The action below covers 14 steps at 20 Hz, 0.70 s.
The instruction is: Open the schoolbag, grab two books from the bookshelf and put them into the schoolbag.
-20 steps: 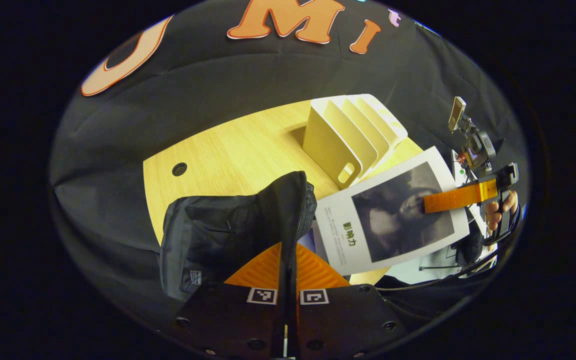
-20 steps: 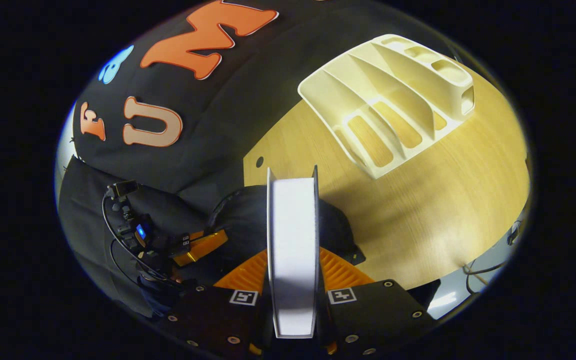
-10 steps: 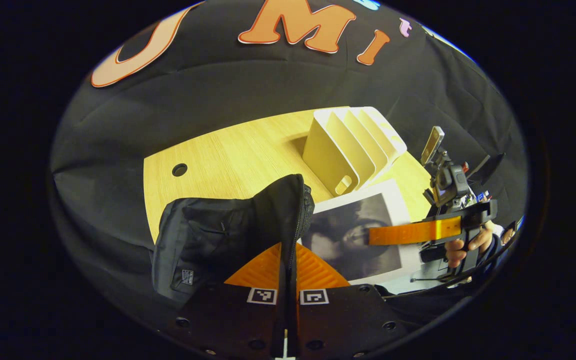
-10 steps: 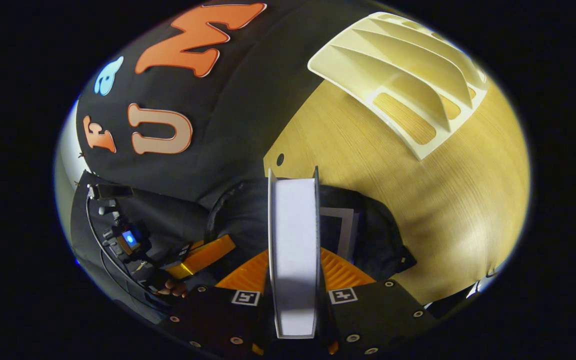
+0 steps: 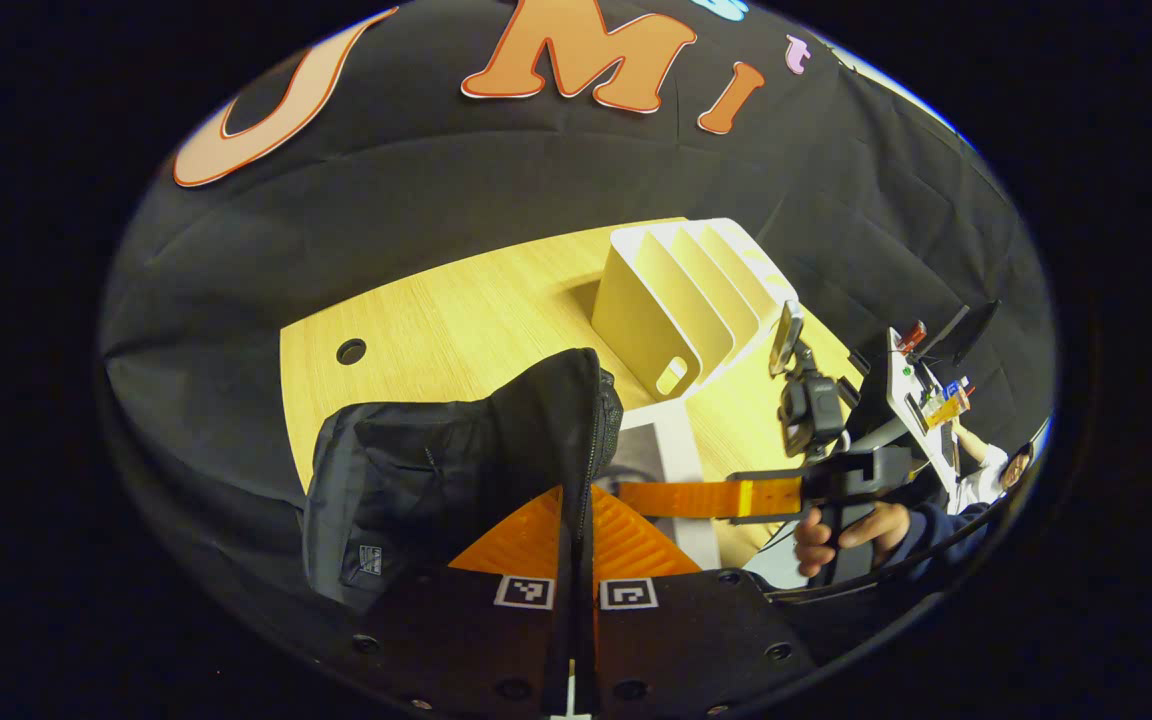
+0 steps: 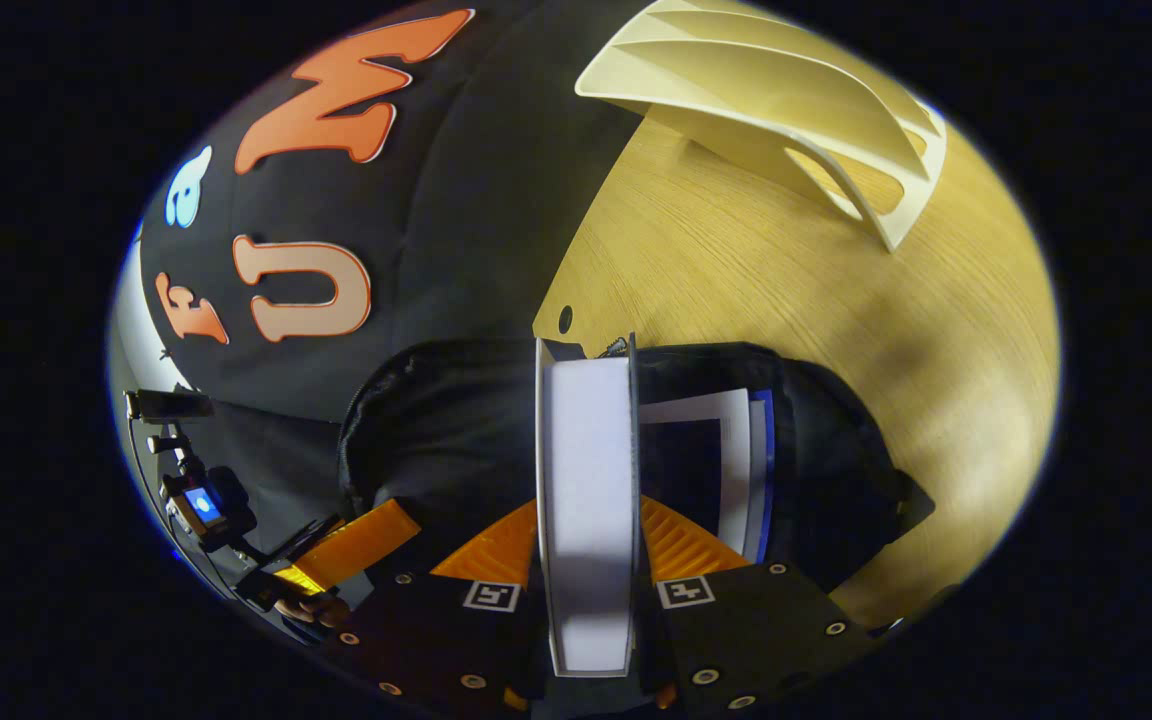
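Observation:
The black schoolbag (image 5: 436, 470) stands on the wooden table (image 5: 456, 310). My left gripper (image 5: 576, 500) is shut on its zipped flap and holds the mouth apart. My right gripper (image 6: 586, 510) is shut on a white book (image 6: 586, 440), seen edge-on, its far end inside the open schoolbag (image 6: 436, 430). Another book (image 6: 726, 450), white with a blue edge, lies inside the bag beside it. In the left gripper view the right gripper (image 5: 636, 493) reaches in from the right, with the book (image 5: 671, 450) mostly hidden behind the flap. The left gripper (image 6: 391, 520) shows at the lower left of the right gripper view.
The cream bookshelf (image 5: 676, 300) with several slots stands behind the bag; I see no books in it, and it appears again as the bookshelf (image 6: 766, 100). A cable hole (image 5: 351, 351) is in the table top. A hand (image 5: 836, 530) holds the right gripper's handle.
My right gripper has carried the book leftward and down into the bag's mouth, so the cover is now mostly hidden behind the flap. My left gripper keeps hold of the flap.

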Each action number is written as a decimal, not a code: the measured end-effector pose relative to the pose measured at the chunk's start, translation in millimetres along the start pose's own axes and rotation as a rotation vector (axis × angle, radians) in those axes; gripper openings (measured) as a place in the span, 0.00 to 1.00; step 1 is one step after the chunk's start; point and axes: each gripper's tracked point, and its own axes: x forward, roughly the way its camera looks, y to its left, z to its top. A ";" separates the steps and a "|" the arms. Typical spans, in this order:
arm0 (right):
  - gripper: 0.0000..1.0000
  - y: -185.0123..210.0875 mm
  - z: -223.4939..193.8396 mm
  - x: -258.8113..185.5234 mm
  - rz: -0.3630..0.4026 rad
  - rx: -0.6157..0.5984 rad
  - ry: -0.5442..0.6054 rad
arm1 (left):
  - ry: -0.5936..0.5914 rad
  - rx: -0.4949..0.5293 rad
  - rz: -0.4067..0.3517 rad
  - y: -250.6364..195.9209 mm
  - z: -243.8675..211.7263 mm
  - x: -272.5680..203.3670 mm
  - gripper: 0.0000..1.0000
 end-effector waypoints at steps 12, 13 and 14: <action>0.37 -15.7 -11.3 45.6 -0.033 0.012 0.048 | -0.005 -0.008 -0.044 -13.3 2.5 2.3 0.03; 0.44 -22.3 -10.9 45.6 -0.081 -0.010 0.056 | -0.008 -0.010 -0.035 -10.7 2.7 3.5 0.03; 0.35 -27.7 -8.8 45.0 -0.116 -0.037 0.063 | -0.006 -0.011 -0.027 -9.8 1.7 4.2 0.03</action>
